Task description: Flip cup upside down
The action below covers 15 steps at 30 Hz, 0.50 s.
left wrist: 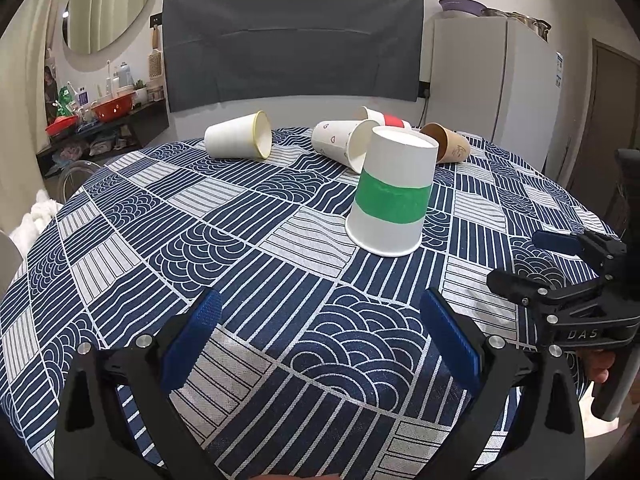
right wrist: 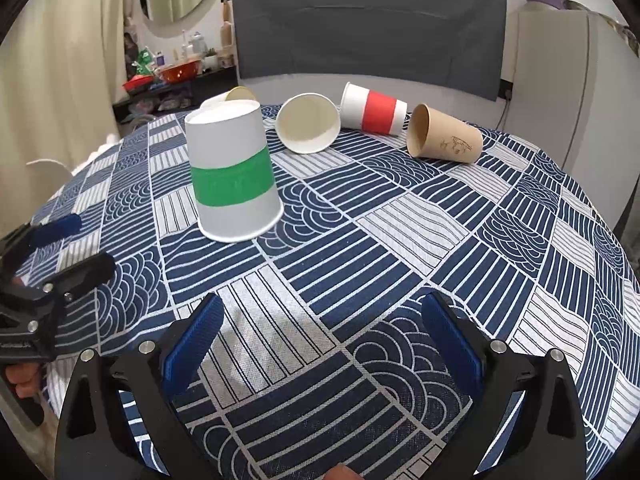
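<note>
A white paper cup with a green band [left wrist: 394, 192] stands upside down, rim on the tablecloth; it also shows in the right wrist view [right wrist: 232, 176]. My left gripper [left wrist: 320, 320] is open and empty, low over the cloth, short of the cup. My right gripper [right wrist: 322, 324] is open and empty, to the right of and nearer than the cup. Each gripper shows in the other's view: the right gripper [left wrist: 532, 260] at the right edge, the left gripper [right wrist: 76, 242] at the left edge.
Several cups lie on their sides at the back of the round table [left wrist: 240, 240]: a plain white cup [left wrist: 236, 142], a heart-print cup [right wrist: 308, 122], a red-banded cup [right wrist: 374, 112], a brown cup [right wrist: 446, 136]. A grey-backed chair [right wrist: 368, 24] stands behind.
</note>
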Each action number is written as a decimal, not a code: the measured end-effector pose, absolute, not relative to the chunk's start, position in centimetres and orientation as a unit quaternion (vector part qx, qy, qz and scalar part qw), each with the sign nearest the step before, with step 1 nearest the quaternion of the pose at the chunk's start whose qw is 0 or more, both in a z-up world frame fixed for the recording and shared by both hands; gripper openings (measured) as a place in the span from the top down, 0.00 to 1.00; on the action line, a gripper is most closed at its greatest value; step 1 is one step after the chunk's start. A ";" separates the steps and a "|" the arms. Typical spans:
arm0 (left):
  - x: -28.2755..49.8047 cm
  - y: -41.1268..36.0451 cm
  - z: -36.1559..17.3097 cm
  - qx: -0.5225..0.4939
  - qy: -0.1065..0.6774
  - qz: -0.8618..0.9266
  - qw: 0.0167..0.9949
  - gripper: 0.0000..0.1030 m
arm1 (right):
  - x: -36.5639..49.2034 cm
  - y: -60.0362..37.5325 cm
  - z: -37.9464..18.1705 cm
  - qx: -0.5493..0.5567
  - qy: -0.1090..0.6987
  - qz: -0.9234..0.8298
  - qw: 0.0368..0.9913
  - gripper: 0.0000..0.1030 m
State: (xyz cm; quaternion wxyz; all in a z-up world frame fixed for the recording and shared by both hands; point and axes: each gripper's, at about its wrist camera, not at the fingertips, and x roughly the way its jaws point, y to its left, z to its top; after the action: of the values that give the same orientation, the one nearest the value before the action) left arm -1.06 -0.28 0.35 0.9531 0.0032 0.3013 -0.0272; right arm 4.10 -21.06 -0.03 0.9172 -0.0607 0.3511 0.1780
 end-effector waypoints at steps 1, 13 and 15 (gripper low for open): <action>-1.1 -0.3 0.3 0.005 0.300 -0.026 0.954 0.06 | 4.0 -21.1 0.0 -0.060 0.348 0.177 0.919 0.08; -1.2 -0.2 0.2 -0.001 0.304 -0.020 0.953 0.06 | 3.1 -20.6 -0.1 -0.074 0.331 0.185 0.922 0.08; -1.2 -0.6 0.2 0.011 0.303 -0.022 0.953 0.06 | 3.0 -20.4 -0.1 -0.079 0.329 0.185 0.923 0.08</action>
State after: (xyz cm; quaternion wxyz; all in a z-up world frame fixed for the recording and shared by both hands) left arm -1.23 -0.57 0.17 0.9526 0.0110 0.3033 -0.0223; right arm 3.03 -20.42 -0.09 0.9225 -0.0788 0.3292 0.1855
